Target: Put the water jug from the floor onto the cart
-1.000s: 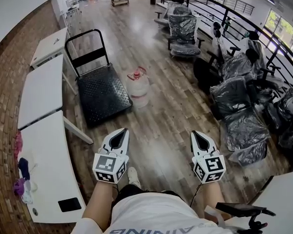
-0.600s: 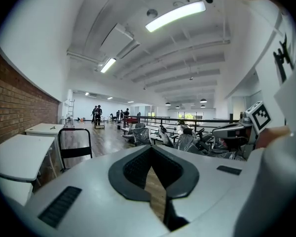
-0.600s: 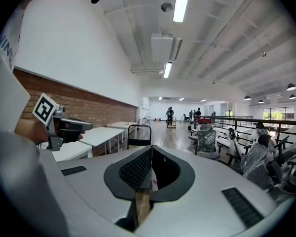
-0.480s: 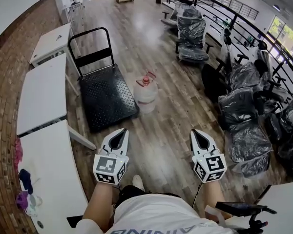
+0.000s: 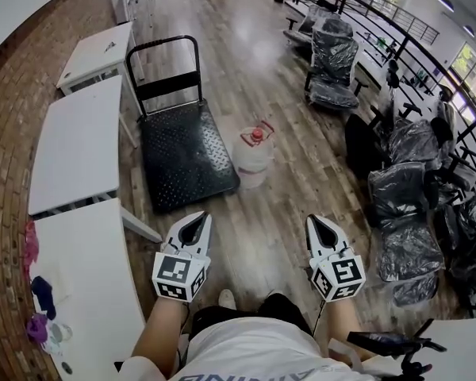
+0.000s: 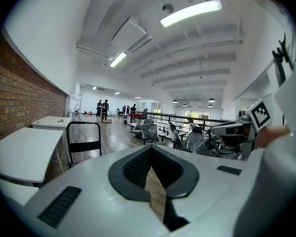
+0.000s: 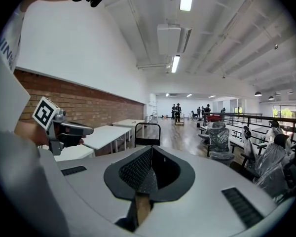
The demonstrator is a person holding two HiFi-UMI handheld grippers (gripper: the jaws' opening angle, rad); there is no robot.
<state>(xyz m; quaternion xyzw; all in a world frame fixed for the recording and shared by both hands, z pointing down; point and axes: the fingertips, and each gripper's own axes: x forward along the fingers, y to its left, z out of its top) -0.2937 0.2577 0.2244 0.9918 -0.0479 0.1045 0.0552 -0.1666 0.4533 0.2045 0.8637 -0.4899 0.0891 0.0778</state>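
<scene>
The water jug (image 5: 253, 155), clear with a red cap and handle, stands on the wood floor just right of the black flat cart (image 5: 182, 159). The cart's upright push handle (image 5: 170, 60) is at its far end. My left gripper (image 5: 197, 216) and right gripper (image 5: 316, 220) are held side by side low in the head view, well short of the jug, both shut and empty. The left gripper view shows the shut left gripper (image 6: 150, 148) with the cart handle (image 6: 84, 138) beyond it. The right gripper (image 7: 151, 148) likewise faces the cart handle (image 7: 148, 133). Neither gripper view shows the jug.
White tables (image 5: 73, 143) line the brick wall on the left, the nearest one (image 5: 87, 284) carrying cloths. Plastic-wrapped office chairs (image 5: 333, 63) and a black railing (image 5: 397, 22) fill the right side. People stand far down the hall (image 7: 176, 111).
The jug and cart have come closer and slid lower and rightward in the head view as I walk toward them. Both grippers stay shut, level and side by side.
</scene>
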